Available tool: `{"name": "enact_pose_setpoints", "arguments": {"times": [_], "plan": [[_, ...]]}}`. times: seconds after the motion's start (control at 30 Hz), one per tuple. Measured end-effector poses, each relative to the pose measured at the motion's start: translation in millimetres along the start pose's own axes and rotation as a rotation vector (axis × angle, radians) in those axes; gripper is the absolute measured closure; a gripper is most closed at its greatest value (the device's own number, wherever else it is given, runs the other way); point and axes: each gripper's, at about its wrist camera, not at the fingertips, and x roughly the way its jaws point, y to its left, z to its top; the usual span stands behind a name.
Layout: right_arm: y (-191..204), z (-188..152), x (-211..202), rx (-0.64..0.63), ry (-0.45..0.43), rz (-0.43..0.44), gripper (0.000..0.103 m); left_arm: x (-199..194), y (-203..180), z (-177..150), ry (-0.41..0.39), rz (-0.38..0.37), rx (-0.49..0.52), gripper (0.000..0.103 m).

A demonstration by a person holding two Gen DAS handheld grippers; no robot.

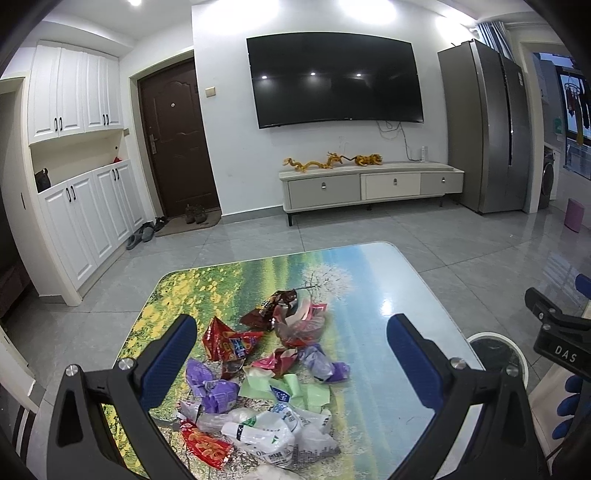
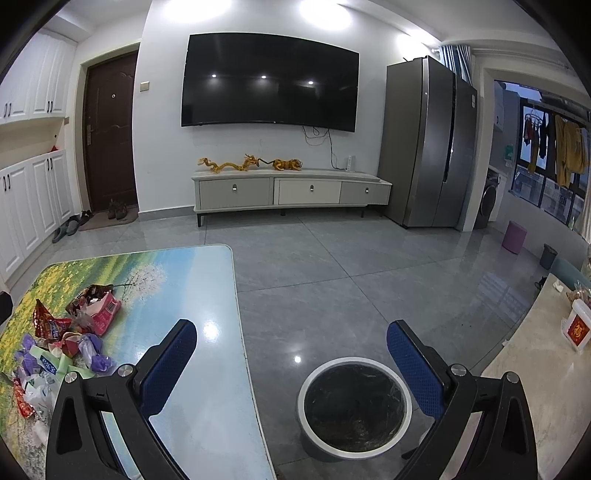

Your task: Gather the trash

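My left tool [image 1: 291, 341], its blue fingers apart, hangs directly over the heap of crumpled plastic wrappers [image 1: 266, 369] on the landscape-printed table [image 1: 373, 295], while my right tool [image 2: 291, 341], also apart, is over the round white-rimmed bin [image 2: 354, 402] on the floor.

A dark wall-mounted television [image 2: 269, 79] is hanging on the white wall [image 2: 162, 147] above a low cream TV cabinet [image 2: 291, 190], where golden dragon figurines [image 2: 249, 163] are sitting. A brown entrance door [image 2: 109, 133] is standing shut beside white cupboards [image 1: 79, 162]. A steel refrigerator [image 2: 428, 144] is flanking the cabinet. Ceiling spotlights [image 2: 325, 13] are glaring, reflecting off the grey tiled floor [image 2: 332, 266]. Laundry [image 2: 565, 147] is hanging at the window.
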Motion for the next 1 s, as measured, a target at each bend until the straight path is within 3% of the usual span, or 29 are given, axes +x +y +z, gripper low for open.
{"name": "enact_pose_setpoints", "arguments": {"times": [0.3, 1.0], "plan": [[-3.4, 0.2, -1.1, 0.000, -0.002, -0.007, 0.000, -5.2, -4.6, 2.4, -0.023, -0.047, -0.007, 0.000], [-3.3, 0.8, -2.9, -0.003, -0.005, 0.006, 0.000, -9.6, -12.5, -1.2, -0.040, -0.021, 0.029, 0.000]]}}
